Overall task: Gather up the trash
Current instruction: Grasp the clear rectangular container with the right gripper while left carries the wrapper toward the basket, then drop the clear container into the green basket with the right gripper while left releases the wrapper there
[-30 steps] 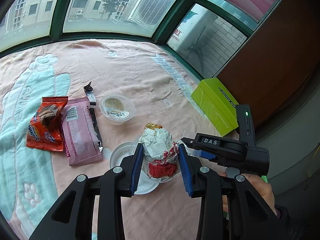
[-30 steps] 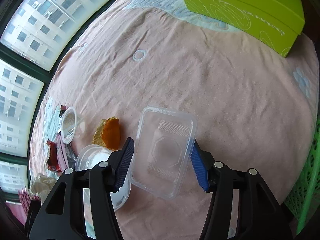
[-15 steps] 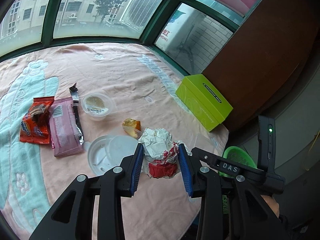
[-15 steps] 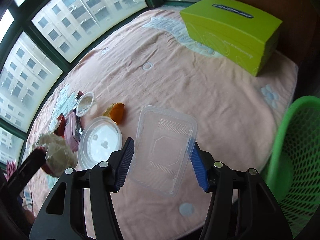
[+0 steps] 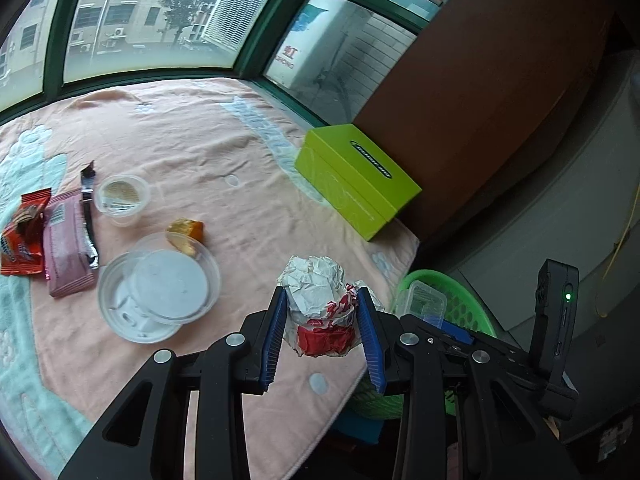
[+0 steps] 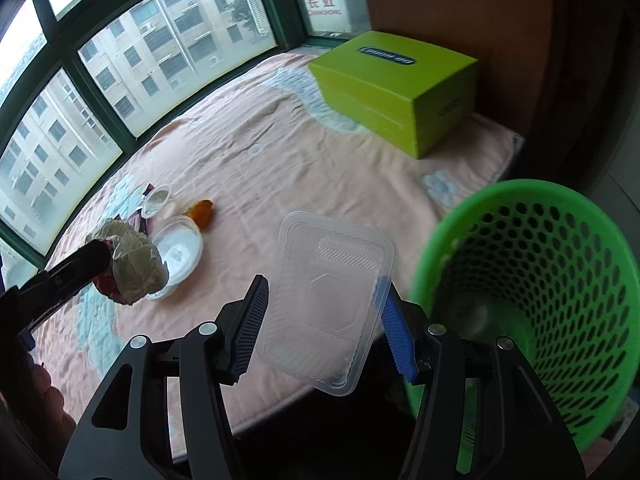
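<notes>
My left gripper (image 5: 322,336) is shut on a crumpled white and red paper wrapper (image 5: 316,304), held above the table's near right corner. The same wrapper (image 6: 136,264) shows in the right wrist view at the left, in the left gripper's black fingers. My right gripper (image 6: 324,320) is shut on a clear plastic tray (image 6: 328,300), held by its long sides just left of the green perforated waste basket (image 6: 560,272). In the left wrist view that basket (image 5: 460,304) sits beyond the table edge, with the clear tray (image 5: 426,300) over it.
On the pink cloth (image 5: 200,148) lie a clear round lid and plate (image 5: 160,292), an orange food scrap (image 5: 186,230), a small plastic cup (image 5: 122,196), a pink packet (image 5: 66,248) and a red packet (image 5: 22,240). A lime green box (image 5: 356,176) stands at the far right corner.
Both grippers have carried their loads to the right, off the middle of the table toward its edge. The green basket has come into view beside the clear tray.
</notes>
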Demonstrator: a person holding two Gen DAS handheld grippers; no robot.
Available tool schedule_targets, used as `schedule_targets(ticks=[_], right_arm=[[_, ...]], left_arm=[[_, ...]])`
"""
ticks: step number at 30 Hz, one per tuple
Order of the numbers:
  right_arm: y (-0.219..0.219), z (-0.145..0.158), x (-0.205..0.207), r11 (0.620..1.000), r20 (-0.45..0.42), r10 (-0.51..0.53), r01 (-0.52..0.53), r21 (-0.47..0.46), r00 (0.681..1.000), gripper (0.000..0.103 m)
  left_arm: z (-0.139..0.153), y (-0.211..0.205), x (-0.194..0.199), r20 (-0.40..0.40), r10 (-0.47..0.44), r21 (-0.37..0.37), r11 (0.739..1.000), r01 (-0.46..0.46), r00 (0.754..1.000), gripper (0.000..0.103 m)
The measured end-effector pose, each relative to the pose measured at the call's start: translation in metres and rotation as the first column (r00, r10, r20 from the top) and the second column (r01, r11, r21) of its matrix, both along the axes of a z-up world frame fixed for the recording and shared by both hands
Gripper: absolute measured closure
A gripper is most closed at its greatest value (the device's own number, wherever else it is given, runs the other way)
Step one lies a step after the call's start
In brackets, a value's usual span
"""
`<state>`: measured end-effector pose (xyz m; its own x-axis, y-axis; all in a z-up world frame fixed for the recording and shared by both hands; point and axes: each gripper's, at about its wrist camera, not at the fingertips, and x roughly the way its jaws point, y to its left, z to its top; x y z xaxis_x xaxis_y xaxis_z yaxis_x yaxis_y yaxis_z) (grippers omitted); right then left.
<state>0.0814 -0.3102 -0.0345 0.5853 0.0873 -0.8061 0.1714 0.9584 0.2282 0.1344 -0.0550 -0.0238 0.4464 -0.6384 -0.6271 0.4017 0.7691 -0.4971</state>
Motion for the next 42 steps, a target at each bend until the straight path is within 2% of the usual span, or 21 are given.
schedule_targets(ticks=[16, 24, 28, 30, 42], right_arm=[[-0.090, 0.001, -0.069, 0.980, 0.025, -0.184, 0.186, -0.067, 0.983, 0.047], [-0.129, -0.003, -0.092, 0.960, 0.019, -0.275, 0.276, -0.051, 0.961, 0.046], [-0.140, -0.005, -0.100, 0.952, 0.019, -0.302, 0.302, -0.043, 0.953, 0.045], [-0.144, -0.006, -0.102, 0.949, 0.026, -0.312, 0.313, -0.040, 0.950, 0.040], [-0.154, 0.005, -0.119, 0.937, 0.078, -0.344, 0.347, -0.036, 0.936, 0.036]], left_arm=[[0.010, -0.085, -0.017, 0.017, -0.152, 0.019, 0.988, 0.152, 0.988, 0.068], [0.013, -0.117, -0.024, 0.017, -0.218, 0.018, 0.976, 0.217, 0.976, 0.068], [0.013, -0.135, -0.028, 0.015, -0.254, 0.022, 0.967, 0.253, 0.967, 0.068], [0.013, -0.144, -0.029, 0.013, -0.271, 0.027, 0.962, 0.270, 0.963, 0.068], [0.004, -0.187, -0.040, -0.015, -0.335, 0.059, 0.940, 0.336, 0.942, 0.068]])
